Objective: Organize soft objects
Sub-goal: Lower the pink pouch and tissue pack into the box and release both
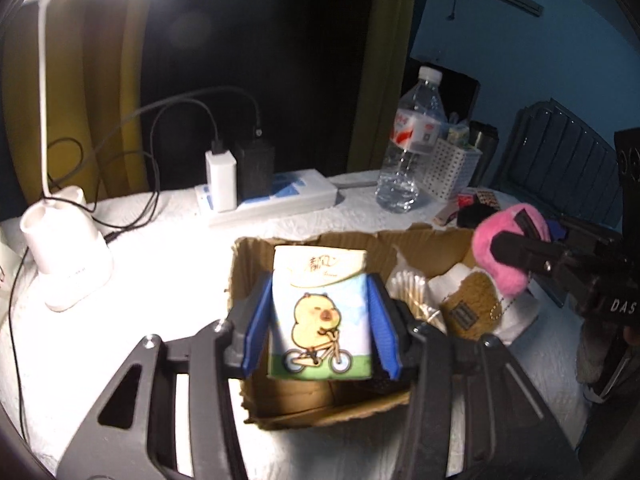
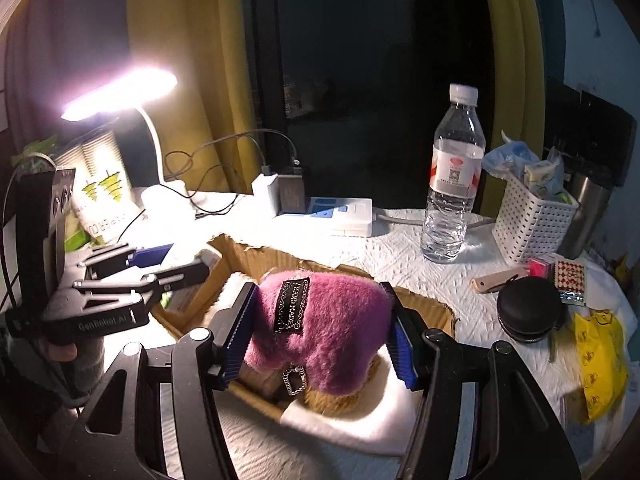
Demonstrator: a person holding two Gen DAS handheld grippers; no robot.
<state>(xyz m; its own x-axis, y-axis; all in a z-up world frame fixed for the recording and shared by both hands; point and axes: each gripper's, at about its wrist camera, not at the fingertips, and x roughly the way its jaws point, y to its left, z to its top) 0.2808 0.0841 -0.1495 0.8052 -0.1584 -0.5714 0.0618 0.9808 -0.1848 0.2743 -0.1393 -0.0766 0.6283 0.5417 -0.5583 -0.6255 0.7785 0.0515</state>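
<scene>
My left gripper is shut on a tissue pack printed with a yellow cartoon animal on a bicycle, and holds it over the left part of an open cardboard box. My right gripper is shut on a pink plush pouch with a black label, above the same box. In the left wrist view the pouch hangs over the box's right side. In the box lie a brown fuzzy pouch, cotton swabs and white soft material.
A water bottle, a white power strip with chargers and a lit desk lamp stand behind the box. A white perforated basket, a black round case and a yellow bag lie at the right.
</scene>
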